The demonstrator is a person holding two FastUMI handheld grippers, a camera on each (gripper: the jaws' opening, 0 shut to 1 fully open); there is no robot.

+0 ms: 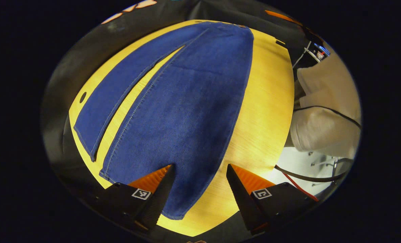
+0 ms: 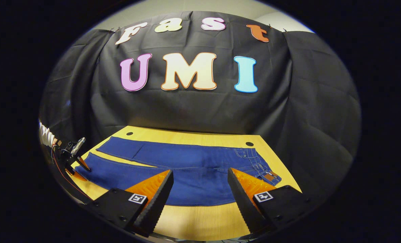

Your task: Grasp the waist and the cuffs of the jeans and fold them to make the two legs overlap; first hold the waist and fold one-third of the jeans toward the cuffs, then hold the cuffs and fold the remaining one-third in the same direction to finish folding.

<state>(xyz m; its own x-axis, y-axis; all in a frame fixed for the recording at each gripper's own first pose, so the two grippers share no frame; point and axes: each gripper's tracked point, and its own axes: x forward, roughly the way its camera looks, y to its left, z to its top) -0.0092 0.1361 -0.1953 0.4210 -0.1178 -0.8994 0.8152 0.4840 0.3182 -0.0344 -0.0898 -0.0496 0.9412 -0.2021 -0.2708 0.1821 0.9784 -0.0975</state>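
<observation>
Wooden table: jeans flat ahead of both spread grippers.

Left gripper and right gripper, jaws apparently wide apart.

Yellow wood-grain desk, two round holes near its far edge. Black cloth wall behind the far edge. Black cable and red cable off the desk's right edge, over pale floor.
</observation>
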